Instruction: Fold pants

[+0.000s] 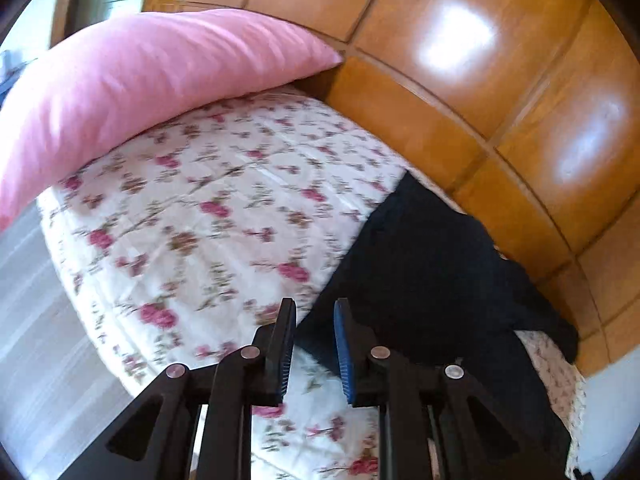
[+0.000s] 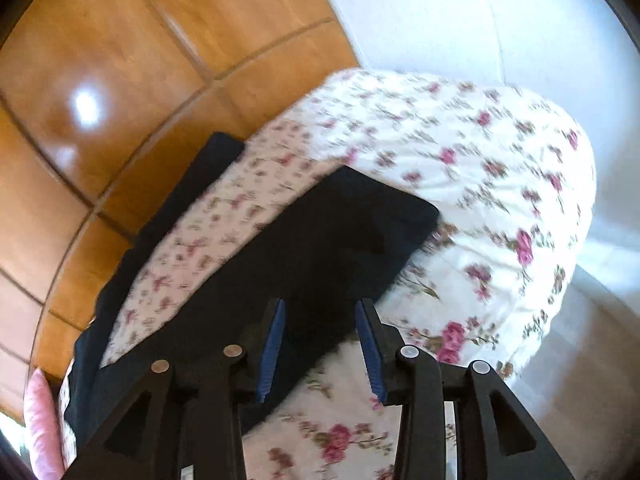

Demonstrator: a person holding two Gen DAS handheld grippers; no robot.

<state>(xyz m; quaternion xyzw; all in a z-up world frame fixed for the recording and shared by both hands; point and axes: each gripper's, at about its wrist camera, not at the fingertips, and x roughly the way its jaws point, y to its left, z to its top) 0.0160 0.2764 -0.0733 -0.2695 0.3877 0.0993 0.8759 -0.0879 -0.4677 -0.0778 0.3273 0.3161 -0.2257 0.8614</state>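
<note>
Dark navy pants (image 1: 424, 272) lie on a floral bedspread (image 1: 208, 216) along the wooden headboard side. My left gripper (image 1: 315, 310) is open and empty, hovering over the pants' near left edge. In the right wrist view the pants (image 2: 320, 240) show as a leg stretching away, with a second dark strip (image 2: 192, 188) along the bed's far edge. My right gripper (image 2: 320, 308) is open and empty just above the near part of the pants.
A pink pillow (image 1: 132, 84) lies at the bed's far left and shows small in the right wrist view (image 2: 40, 424). A glossy wooden panel wall (image 1: 500, 92) runs behind the bed. A white wall (image 2: 460, 16) and pale floor (image 2: 592, 340) border the bed.
</note>
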